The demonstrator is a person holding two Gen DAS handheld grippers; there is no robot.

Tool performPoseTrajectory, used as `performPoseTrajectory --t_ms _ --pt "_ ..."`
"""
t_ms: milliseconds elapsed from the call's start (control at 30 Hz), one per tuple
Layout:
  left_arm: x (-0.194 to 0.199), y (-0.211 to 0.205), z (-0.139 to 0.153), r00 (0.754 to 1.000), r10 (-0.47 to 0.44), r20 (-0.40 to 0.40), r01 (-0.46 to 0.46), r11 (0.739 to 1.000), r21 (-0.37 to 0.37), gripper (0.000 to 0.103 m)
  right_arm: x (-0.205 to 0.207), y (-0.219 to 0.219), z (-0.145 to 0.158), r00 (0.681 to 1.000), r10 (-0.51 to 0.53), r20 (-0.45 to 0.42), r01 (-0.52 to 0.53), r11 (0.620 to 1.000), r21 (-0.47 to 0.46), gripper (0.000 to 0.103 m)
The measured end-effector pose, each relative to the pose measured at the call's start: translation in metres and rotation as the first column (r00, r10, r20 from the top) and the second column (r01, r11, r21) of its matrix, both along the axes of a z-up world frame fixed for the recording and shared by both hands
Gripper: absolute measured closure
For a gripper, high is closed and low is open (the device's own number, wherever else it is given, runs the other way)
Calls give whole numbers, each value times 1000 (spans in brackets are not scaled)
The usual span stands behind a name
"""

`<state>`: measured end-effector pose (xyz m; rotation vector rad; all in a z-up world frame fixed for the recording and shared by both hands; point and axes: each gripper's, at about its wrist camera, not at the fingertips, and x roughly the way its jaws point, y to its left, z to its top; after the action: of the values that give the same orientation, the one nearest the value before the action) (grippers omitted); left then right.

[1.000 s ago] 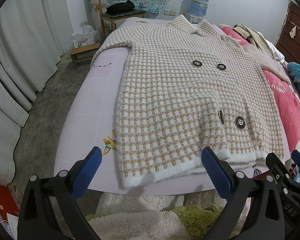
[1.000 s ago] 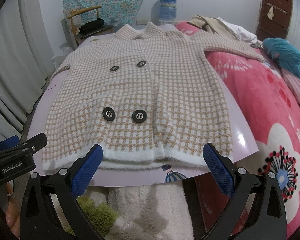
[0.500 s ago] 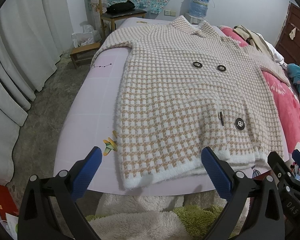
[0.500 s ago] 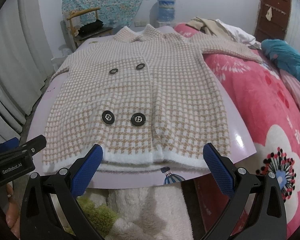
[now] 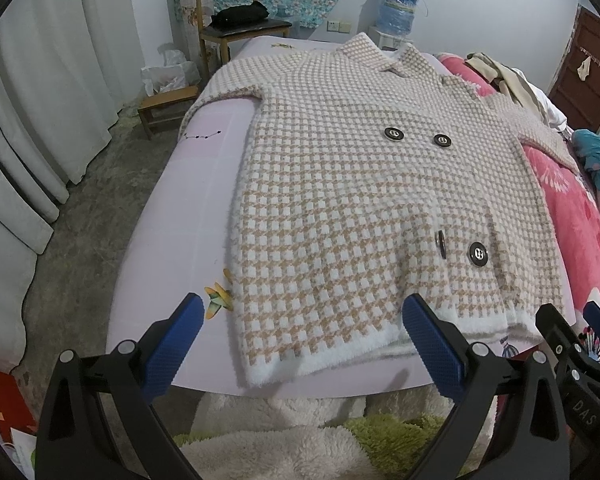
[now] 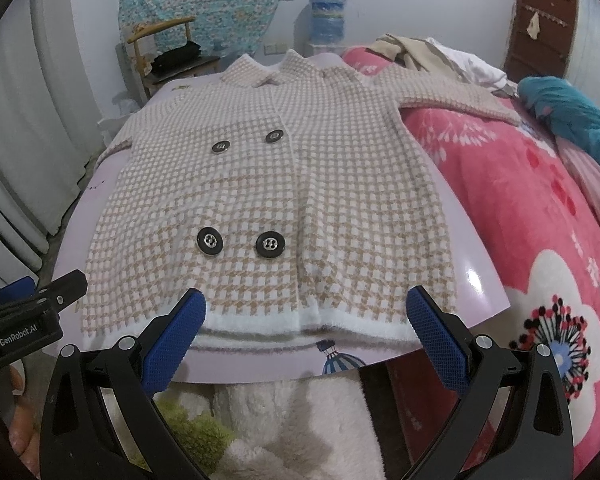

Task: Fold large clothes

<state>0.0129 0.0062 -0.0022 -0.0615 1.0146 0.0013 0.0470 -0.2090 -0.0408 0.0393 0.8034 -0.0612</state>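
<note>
Since 1 s ago: almost nothing moved. Both cameras drifted slightly, coat unchanged, both tongs as wide apart as before.

Left wrist view: left tongs (image 5: 300, 344) released, blue pads spread, nothing between them, hovering just short of the near hem. The fluffy beige-and-white houndstooth knit coat (image 5: 360, 200) lies flat, front up, on the lilac glossy surface (image 5: 172, 216), collar at the far end, white fuzzy hem at the near edge. Four black round buttons show; the lower-left one (image 5: 442, 244) is tipped on edge. Left sleeve hangs off the far-left side of the surface. Right tongs (image 5: 580, 332) visible at bottom right, off the cloth.

Right wrist view: right tongs (image 6: 306, 330) also released, empty, poised over the hem's right half without touching it. Coat (image 6: 320, 184) is closed and fairly smooth, a few shallow ridges by the placket. Right sleeve (image 6: 452, 96) stretches out onto the pink floral blanket (image 6: 540, 208). Left tongs' black body (image 6: 24, 320) at the left edge.

Progress: my read is zero folds done. Garment is spread only. Left to do: both sleeves in, sides in, hem up to collar.
</note>
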Motion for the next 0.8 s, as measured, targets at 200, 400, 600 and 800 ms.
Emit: performPoseTrajectory --t_ms 200,400,600,800 --pt "10 1 -1 1000 -10 -6 10 1000 -9 5 7 1 5 1000 -9 5 9 1000 -7 7" --pt "22 3 -1 1000 -17 -6 17 1000 -11 5 16 3 9 1000 -23 8 23 1000 -13 7" --pt "38 7 -1 999 -43 10 44 997 -66 5 29 7 14 999 -25 23 26 1000 -17 7" --pt "54 6 7 994 -80 76 86 994 -74 5 46 11 22 999 -9 54 8 1000 14 7"
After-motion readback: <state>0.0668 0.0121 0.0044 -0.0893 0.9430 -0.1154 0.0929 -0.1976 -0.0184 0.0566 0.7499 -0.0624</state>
